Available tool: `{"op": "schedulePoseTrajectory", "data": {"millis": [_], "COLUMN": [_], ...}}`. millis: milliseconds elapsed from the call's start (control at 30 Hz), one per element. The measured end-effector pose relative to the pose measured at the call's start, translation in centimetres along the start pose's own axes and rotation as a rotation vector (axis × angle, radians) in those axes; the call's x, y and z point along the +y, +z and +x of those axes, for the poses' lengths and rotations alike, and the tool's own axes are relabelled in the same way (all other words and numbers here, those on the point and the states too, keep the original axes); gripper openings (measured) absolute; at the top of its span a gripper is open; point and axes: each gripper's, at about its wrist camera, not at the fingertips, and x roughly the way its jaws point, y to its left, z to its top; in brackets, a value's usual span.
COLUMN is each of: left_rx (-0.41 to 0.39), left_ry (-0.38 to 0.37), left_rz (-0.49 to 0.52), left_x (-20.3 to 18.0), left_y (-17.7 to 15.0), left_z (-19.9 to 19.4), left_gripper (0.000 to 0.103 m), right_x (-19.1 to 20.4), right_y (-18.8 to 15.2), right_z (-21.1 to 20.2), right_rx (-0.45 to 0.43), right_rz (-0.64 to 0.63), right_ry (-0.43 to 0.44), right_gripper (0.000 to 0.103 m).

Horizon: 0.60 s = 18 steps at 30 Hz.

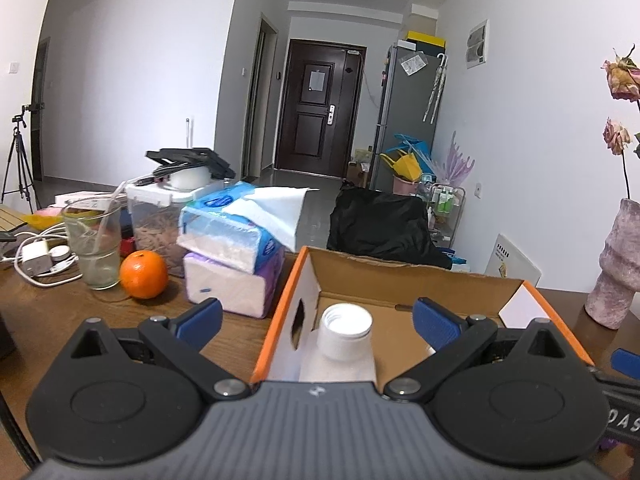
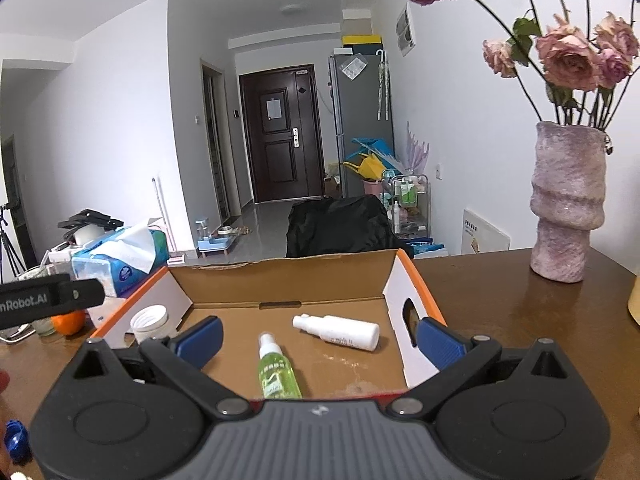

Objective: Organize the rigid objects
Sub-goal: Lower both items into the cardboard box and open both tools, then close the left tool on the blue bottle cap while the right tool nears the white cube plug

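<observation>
An orange (image 1: 143, 275) sits between a glass (image 1: 94, 246) and 2 stacked tissue packs (image 1: 230, 254).

Even, soft indoor light; both views sharp.
Fisheye bends walls w/ dark corner vignetting; faint sheen on counter (image 2: 500, 308); shadows weak.

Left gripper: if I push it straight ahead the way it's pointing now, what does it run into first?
Most likely the white-capped bottle standing between the open fingers of the left gripper, inside the cardboard box. Past it comes the box's far wall. Depth is uncertain through the fisheye.
</observation>
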Motion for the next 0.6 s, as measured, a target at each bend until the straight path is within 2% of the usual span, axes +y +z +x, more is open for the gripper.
{"op": "schedulePoseTrajectory", "data": {"millis": [600], "left_rx": [0.015], "left_ry": [0.025], "left_rz": [0.003], "left_x": [3.4], "left_y": [-3.3], "left_z": [-7.1], "left_gripper": [0.103], "right_x": [0.9], "right_y": [-3.8], "right_z": [-6.7], "right_rx": [0.016], "right_rz": [0.005], "right_ry": [0.006], "right_gripper": [0.103]}}
